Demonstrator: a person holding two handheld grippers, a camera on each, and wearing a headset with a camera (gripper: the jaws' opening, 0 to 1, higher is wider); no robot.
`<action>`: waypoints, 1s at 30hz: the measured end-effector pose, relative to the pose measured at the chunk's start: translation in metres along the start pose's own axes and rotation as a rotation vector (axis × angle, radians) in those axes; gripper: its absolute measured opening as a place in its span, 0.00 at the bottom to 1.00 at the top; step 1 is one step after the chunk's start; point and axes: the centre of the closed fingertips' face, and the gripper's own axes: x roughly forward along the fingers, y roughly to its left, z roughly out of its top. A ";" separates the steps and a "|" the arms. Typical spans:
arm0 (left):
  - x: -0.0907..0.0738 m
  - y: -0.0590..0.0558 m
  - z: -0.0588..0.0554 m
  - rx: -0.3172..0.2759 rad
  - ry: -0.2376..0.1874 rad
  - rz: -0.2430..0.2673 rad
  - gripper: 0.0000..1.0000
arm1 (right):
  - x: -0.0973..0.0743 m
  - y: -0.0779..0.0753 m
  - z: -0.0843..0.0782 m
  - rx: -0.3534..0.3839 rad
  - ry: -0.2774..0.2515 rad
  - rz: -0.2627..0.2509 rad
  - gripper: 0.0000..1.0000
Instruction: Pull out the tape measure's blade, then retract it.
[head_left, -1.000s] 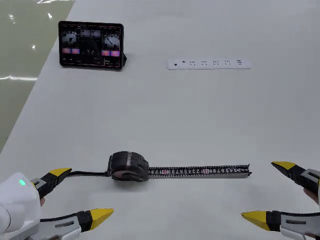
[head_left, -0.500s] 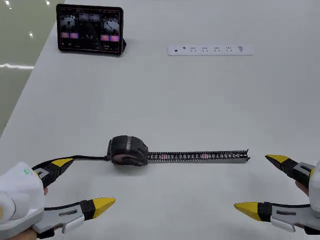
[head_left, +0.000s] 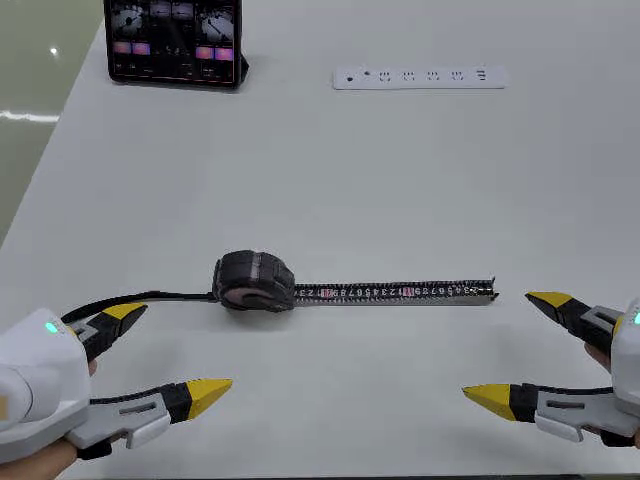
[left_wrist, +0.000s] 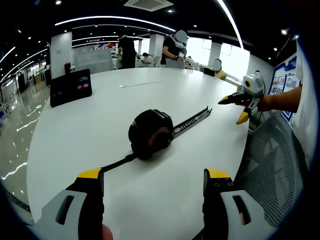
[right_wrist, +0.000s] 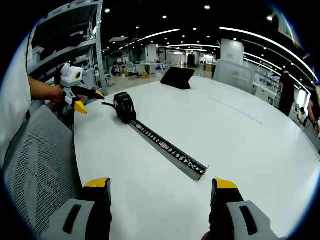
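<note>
Shows left gripper (head_left: 184, 346) and right gripper (head_left: 498, 345) both gaping, empty. Finds tape measure (head_left: 255, 283) just ahead of left jaws, blade (head_left: 395, 292) stretched lengthwise toward right jaws, its tip nearer those.

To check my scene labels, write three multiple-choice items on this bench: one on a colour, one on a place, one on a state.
1. The jaw tips of the left gripper and the right gripper are: A red; B yellow; C green.
2. The numbered blade runs from the round black tape measure case toward: A the right gripper; B the left gripper; C straight upward.
3. The blade is: A fully retracted; B clamped between jaws; C pulled out, flat on the white table.

1 B: all four tips show yellow.
2 A: the blade's free end lies near the right gripper.
3 C: it lies extended, and both grippers' jaws are open and apart from it.
</note>
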 end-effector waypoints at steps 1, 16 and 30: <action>0.000 0.000 0.000 0.001 0.000 -0.002 0.79 | 0.000 0.000 0.000 0.000 -0.001 0.000 0.81; -0.001 0.001 -0.001 -0.003 0.003 -0.001 0.79 | 0.000 0.001 0.001 0.001 -0.001 0.004 0.82; -0.001 0.002 -0.002 -0.001 0.006 -0.004 0.79 | -0.001 0.002 0.000 0.004 0.000 0.004 0.82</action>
